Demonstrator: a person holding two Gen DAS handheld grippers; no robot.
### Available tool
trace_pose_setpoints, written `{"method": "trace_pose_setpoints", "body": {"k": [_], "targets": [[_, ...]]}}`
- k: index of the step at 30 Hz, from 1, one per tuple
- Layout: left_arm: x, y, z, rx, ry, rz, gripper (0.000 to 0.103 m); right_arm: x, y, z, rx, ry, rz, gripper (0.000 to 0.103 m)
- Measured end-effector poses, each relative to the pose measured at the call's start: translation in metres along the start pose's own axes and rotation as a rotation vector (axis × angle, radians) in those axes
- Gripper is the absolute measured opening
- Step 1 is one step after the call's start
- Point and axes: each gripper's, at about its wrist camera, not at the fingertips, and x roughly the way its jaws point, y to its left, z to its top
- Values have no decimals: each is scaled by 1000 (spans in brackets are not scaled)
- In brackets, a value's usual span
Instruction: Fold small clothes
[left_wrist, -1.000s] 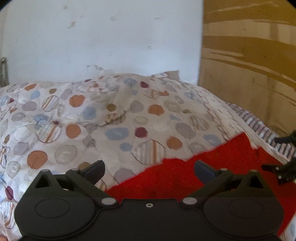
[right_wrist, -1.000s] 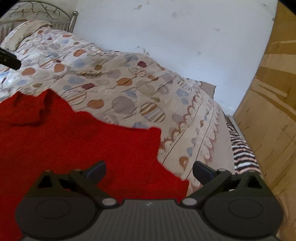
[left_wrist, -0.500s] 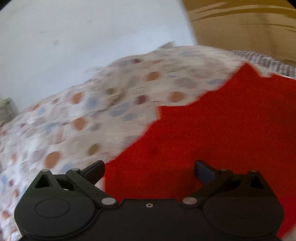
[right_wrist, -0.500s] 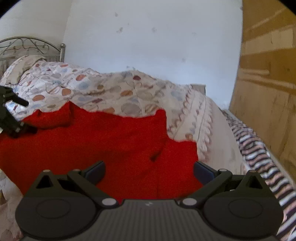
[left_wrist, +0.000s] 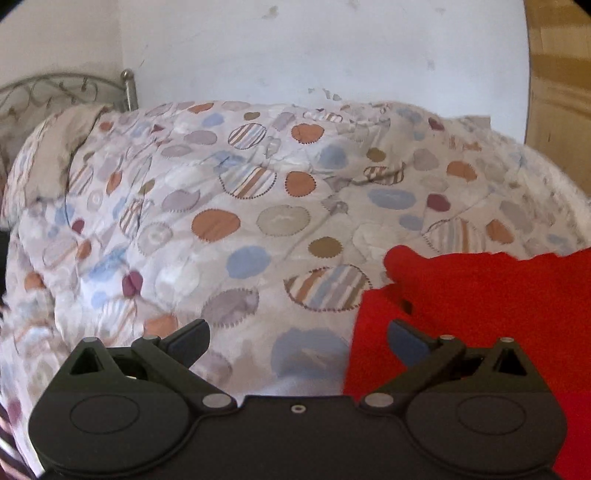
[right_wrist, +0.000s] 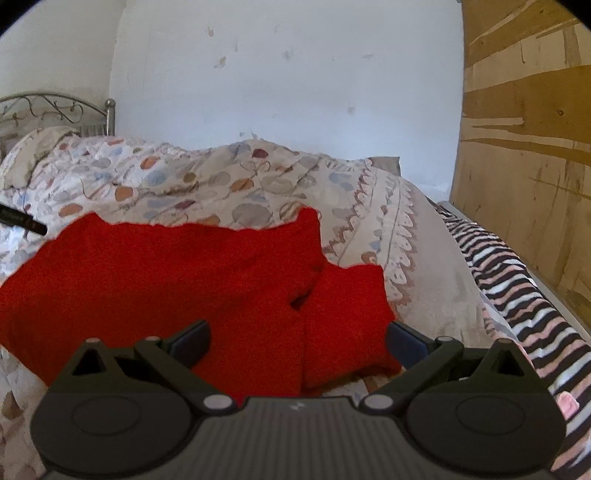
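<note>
The left gripper (left_wrist: 297, 338) has its jaws spread wide apart, with nothing between the fingers (left_wrist: 188, 338). The right gripper (right_wrist: 298, 338) is spread wide in the same way and grips nothing. In the right wrist view, a dark finger tip of the left gripper (right_wrist: 22, 220) shows at the left edge.

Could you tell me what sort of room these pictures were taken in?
Most likely a bedroom: a bed with a spotted quilt, a metal headboard and a pillow, with a red garment lying on top.
</note>
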Motion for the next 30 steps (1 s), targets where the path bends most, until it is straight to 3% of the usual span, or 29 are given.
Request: {"method": "trace_pose_setpoints", "body": {"k": [4, 9, 12, 17, 23, 26, 27, 30], "targets": [[-28, 0, -21, -61, -1, -42, 102, 11, -7, 18, 44, -14, 35, 103], [-62, -2, -55, -126, 18, -69, 102, 54, -22, 43, 132, 68, 108, 103], [-77, -5, -75, -161, 43, -72, 102, 70, -29, 52, 195, 60, 118, 103], [-100, -7, -98, -198, 31, -69, 102, 75, -25, 53, 155, 58, 117, 95], [-111, -13, -109, -233, 57, -50, 102, 65, -15, 31, 114, 95, 150, 70], [-112, -16, -111, -244, 75, -63, 102, 60, -17, 19, 159, 114, 167, 42], [-113, -17, -112, -250, 81, -68, 102, 58, -19, 15, 180, 116, 174, 24], [-116, -19, -114, -267, 93, -82, 102, 48, -24, 10, 221, 95, 161, 9]]}}
